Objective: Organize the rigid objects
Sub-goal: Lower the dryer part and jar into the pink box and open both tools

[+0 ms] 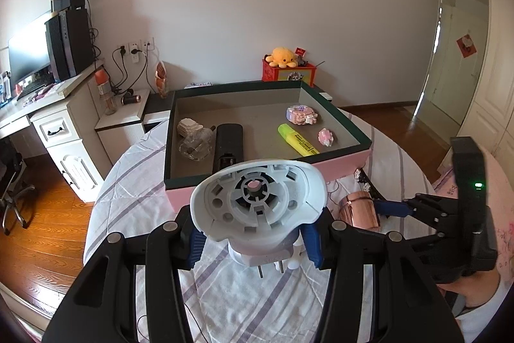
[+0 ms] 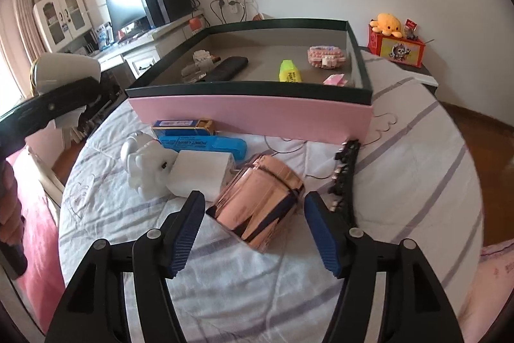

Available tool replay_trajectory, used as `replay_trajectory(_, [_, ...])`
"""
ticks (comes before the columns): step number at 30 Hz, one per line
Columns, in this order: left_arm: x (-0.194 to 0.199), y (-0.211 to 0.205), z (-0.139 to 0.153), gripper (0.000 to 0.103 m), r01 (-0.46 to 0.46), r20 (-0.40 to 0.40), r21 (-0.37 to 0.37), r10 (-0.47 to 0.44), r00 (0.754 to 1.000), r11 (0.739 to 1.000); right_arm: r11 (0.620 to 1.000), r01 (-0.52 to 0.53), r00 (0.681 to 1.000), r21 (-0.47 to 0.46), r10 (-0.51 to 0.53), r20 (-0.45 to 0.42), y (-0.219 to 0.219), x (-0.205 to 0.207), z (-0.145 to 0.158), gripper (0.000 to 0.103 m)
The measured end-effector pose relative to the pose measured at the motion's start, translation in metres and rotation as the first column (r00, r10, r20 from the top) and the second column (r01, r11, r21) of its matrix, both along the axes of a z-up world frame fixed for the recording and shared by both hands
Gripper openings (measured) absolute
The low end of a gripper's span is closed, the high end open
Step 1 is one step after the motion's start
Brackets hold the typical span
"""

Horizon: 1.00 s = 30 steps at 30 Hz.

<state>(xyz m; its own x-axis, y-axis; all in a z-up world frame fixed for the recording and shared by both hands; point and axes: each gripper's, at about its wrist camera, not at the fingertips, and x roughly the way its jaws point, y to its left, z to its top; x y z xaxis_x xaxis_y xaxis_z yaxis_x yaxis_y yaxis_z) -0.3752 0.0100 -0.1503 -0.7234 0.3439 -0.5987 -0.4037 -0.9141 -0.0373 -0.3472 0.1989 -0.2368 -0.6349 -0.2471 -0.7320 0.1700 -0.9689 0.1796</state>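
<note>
The left gripper [image 1: 253, 241] is clenched on a white plastic plug-in lamp [image 1: 257, 208], carried in the air just short of the near wall of the pink box [image 1: 337, 166] that stands on the striped bedsheet [image 2: 401, 150]. The grip is low on the lamp's narrow base, with the wide shell above the pads, so the lamp may tip or twist as it goes over the wall; if it passes too low, the shell or the prongs underneath could catch on the dark rim and be knocked loose. Inside the box, a black remote [image 1: 228, 147], a clear glass bottle [image 1: 196, 143] and a yellow highlighter [image 1: 297, 139] lie near the front edge, so a careless drop could strike the bottle. The right gripper [image 2: 255, 232] is released, its jaws spread on either side of a shiny copper-coloured jar [image 2: 257, 204] lying on its side on the sheet, not yet touching it. The jar looks smooth and round, so it may roll away or slip if the jaws close off-centre, and it could bump the white charger [image 2: 202, 171] just beside it.
</note>
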Motion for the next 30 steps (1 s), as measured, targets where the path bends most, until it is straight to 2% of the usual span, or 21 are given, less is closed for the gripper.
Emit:
replay_trajectory(6, [0.003,0.000,-0.003,0.050,0.007,0.007,-0.008,-0.007,1.000,1.000,0.999,0.012,0.999,-0.046,-0.010,0.030,0.007,-0.007,-0.008,0.065])
replay_trajectory(9, [0.005,0.001,-0.004,0.050,0.013,0.010,-0.005,-0.013,1.000,1.000,0.999,-0.004,1.000,-0.050,0.005,0.025,0.005,-0.006,-0.007,0.059])
replay_trajectory(17, [0.012,0.003,-0.001,0.050,0.023,0.003,-0.009,-0.023,1.000,1.000,0.998,-0.020,1.000,-0.060,0.020,-0.006,0.007,0.006,0.004,0.059])
replay_trajectory(26, [0.012,0.009,0.025,0.050,0.036,-0.050,0.000,-0.036,0.998,0.999,0.996,-0.050,0.991,-0.071,0.040,-0.127,0.012,0.020,0.058,0.059])
replay_trajectory(30, [0.001,0.018,0.037,0.050,0.060,-0.068,-0.005,-0.060,0.996,0.998,0.998,-0.056,0.984,-0.041,0.048,-0.169,0.015,0.013,0.081,0.059])
